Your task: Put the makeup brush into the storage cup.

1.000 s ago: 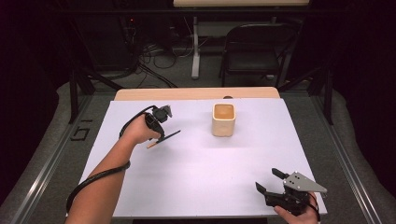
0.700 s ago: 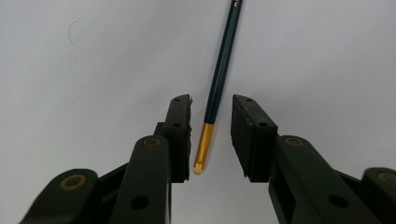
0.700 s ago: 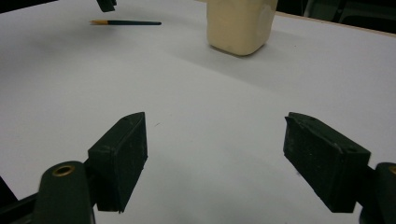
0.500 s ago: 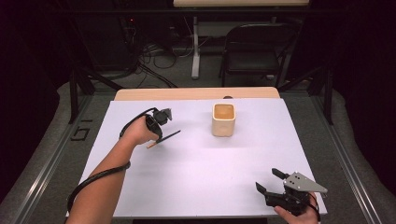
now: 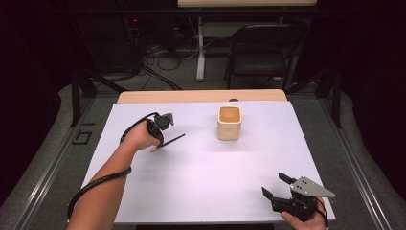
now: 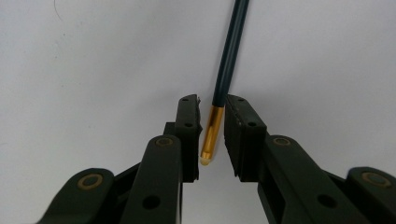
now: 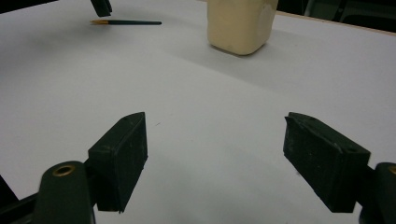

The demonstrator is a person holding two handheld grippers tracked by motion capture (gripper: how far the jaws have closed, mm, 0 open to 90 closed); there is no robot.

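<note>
Nothing much has shifted since a second ago: both hands sit where they were, and the pencil [image 5: 168,142] lies at the same slant on the white counter [image 5: 206,182]. Left claw [image 6: 211,135] is down over the pencil's gold end, one jaw on each side of it; the gold tip sits in the narrow gap, close against the right jaw, with a sliver of daylight on the left, so it's bracketed and only just not squeezed. Dark green shaft runs away from the jaws across the counter. From the high view, the left hand [image 5: 140,136] hovers left of centre, cable trailing back along the forearm. Cream cup [image 5: 229,122] stands upright to the right of the pencil, well apart from it. Right claw [image 7: 215,154] waits at the near right corner, jaws spread wide with bare counter between them.
</note>
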